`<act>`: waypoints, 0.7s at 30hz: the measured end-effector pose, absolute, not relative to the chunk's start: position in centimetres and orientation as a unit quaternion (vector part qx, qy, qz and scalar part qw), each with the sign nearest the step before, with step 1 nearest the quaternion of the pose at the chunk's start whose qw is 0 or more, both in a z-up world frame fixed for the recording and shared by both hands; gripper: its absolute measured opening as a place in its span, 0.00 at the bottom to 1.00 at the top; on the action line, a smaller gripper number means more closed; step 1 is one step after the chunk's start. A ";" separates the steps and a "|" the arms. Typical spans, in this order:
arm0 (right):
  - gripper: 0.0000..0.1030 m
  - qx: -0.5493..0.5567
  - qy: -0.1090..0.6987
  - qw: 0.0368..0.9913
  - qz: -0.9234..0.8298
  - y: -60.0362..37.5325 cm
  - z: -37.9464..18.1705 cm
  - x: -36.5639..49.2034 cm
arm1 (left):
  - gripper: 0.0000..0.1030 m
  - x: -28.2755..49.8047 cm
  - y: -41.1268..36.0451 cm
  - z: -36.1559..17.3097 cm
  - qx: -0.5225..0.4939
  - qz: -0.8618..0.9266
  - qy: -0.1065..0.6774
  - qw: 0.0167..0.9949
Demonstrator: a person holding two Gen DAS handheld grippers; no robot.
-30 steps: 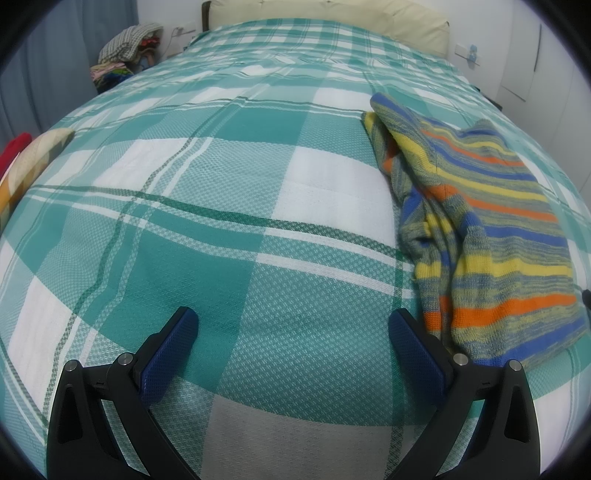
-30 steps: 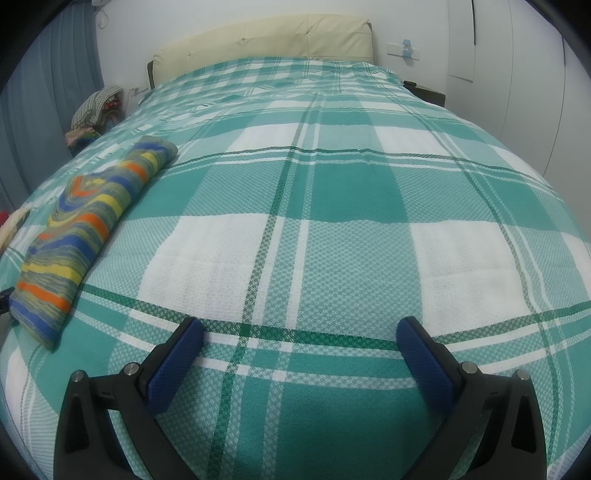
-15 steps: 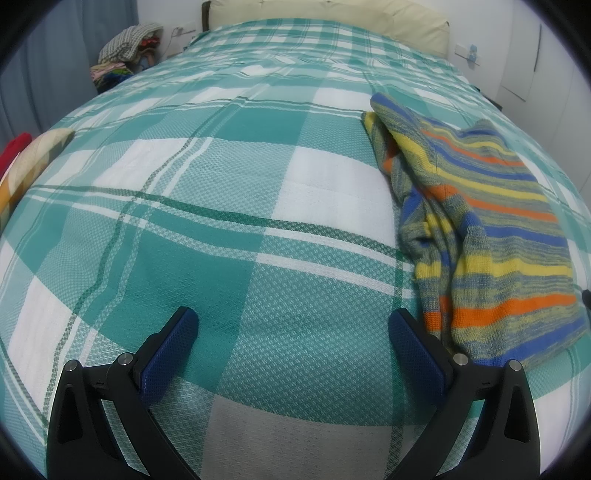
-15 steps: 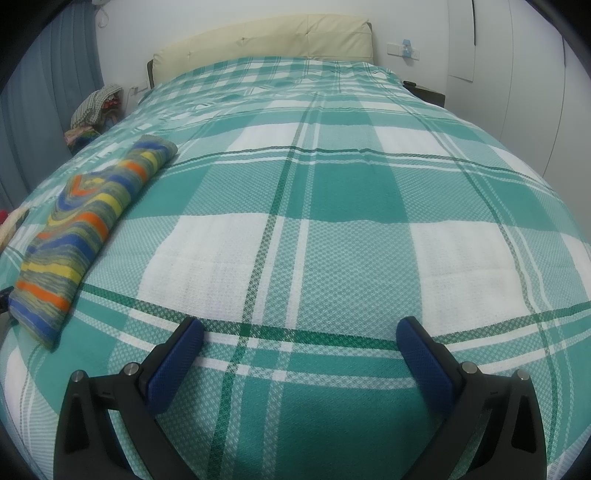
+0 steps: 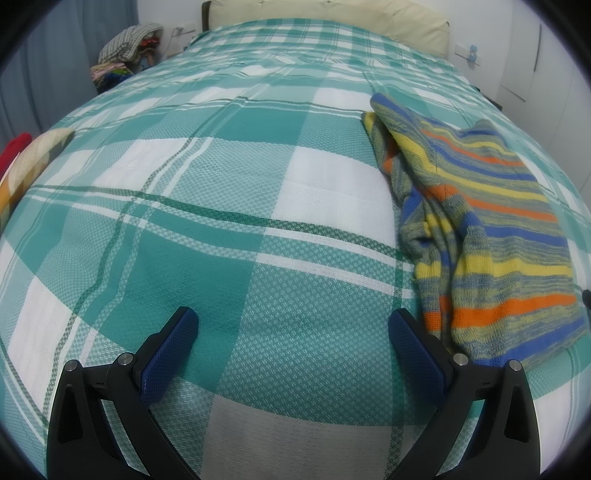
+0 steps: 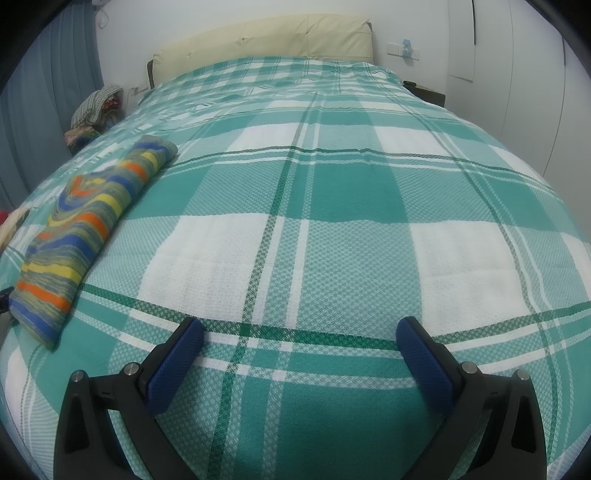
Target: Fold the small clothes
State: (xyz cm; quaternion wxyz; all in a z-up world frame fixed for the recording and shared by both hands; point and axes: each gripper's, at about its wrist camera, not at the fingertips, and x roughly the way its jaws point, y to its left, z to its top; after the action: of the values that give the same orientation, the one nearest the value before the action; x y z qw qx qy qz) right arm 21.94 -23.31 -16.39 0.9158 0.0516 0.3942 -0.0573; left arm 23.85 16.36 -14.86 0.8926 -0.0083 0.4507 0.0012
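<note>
- Bed covered with a teal-and-white plaid woven bedspread [image 5: 229, 206] [image 6: 332, 206]: fills most of both views; its near edge is cut off at the bottom of each frame.
- Cream padded headboard [image 5: 325, 14] [image 6: 266, 37]: top centre of both views; its lower part is hidden behind the bedspread.
- Multicolour striped knit garment (blue, yellow, orange, grey-green) [image 5: 487, 236] [image 6: 88, 218]: lies on the bedspread, folded lengthwise. Right side of the left wrist view, just beside the right-hand finger; far left of the right wrist view, well apart from that gripper. Its underlying layers cannot be made out.
- Left gripper [image 5: 293, 325]: bottom of its frame, blue-padded fingers [image 5: 173, 347] spread wide, nothing between them, only bedspread visible in the gap.
- Right gripper [image 6: 299, 336]: bottom of its frame, blue-padded fingers [image 6: 177, 354] spread wide, holding nothing.
- Heap of mixed fabrics topped with a checked cloth [image 5: 129, 48] [image 6: 94, 110]: upper left, beside the bed; contents hard to distinguish.
- Beige patterned item with a red item behind it [image 5: 33, 158]: left edge of the left wrist view, cropped by the lens border; identity cannot be told.
</note>
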 end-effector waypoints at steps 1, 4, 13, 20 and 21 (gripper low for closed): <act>1.00 0.052 0.394 0.916 -0.057 -23.3 -16.4 22.0 | 1.00 23.9 16.4 -14.9 -0.008 0.001 0.451 0.893; 1.00 0.050 0.395 0.916 -0.058 -23.3 -16.4 22.0 | 1.00 23.9 16.4 -14.9 -0.008 0.001 0.451 0.893; 1.00 0.050 0.395 0.916 -0.059 -23.2 -16.5 22.0 | 1.00 23.9 16.4 -14.9 -0.008 0.001 0.451 0.893; 1.00 0.049 0.394 0.916 -0.058 -23.2 -16.5 22.0 | 1.00 23.9 16.3 -14.9 -0.008 0.001 0.451 0.893; 1.00 0.049 0.394 0.916 -0.059 -23.2 -16.5 22.0 | 1.00 23.9 16.3 -14.9 -0.008 0.001 0.451 0.893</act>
State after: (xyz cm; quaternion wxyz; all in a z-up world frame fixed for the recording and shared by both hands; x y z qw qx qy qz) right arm 22.01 -23.24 -16.47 0.9157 0.0489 0.3944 -0.0587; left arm 23.87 16.34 -14.88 0.8926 -0.0083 0.4507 0.0012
